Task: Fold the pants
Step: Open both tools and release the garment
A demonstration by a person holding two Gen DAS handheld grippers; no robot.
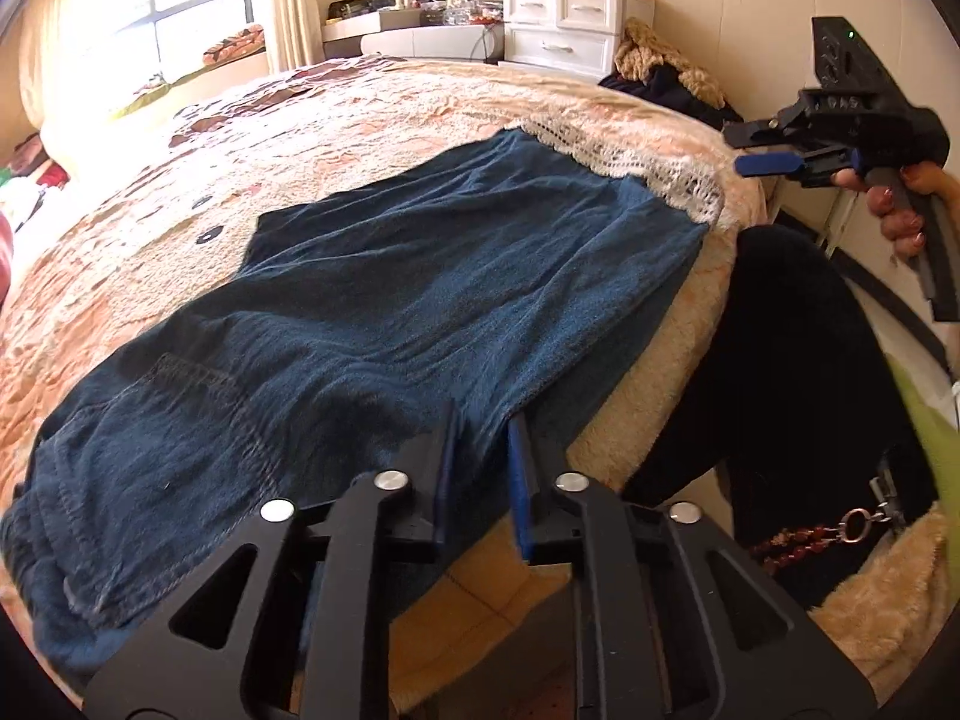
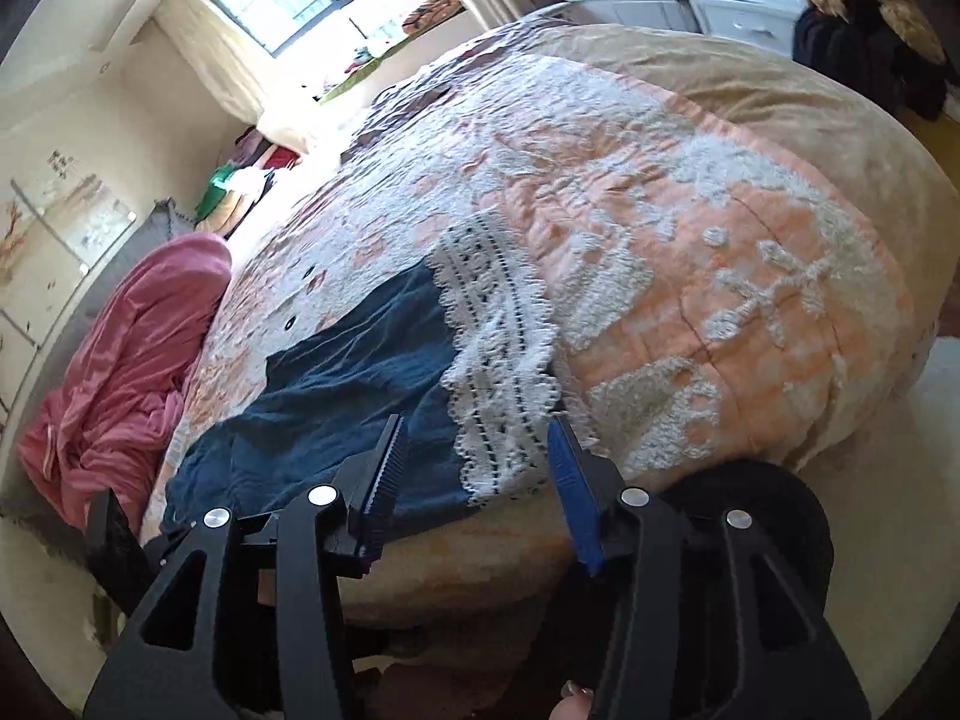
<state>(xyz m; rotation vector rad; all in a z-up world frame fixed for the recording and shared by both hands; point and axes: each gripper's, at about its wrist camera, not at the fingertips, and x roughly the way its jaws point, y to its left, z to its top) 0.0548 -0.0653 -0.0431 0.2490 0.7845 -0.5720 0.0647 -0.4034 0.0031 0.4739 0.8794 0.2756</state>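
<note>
the blue pants (image 1: pixel 372 300) lie spread flat along the near edge of the bed (image 1: pixel 372 120), lace hem at the far end. left gripper (image 1: pixel 480 456) hovers over the side seam, jaws parted, nothing held. right gripper (image 2: pixel 474 462) hangs wide open, empty, by the lace. soft, limp denim, likely to sag: best pinched at waistband and hem.

Your left gripper (image 1: pixel 480 468) has its jaws parted by a narrow gap, fingers pointing forward and slightly down. Your right gripper (image 2: pixel 474 480) is spread wide. In the left wrist view it (image 1: pixel 759 150) is raised off to the right, your right hand (image 1: pixel 900 204) wrapped around its handle.
</note>
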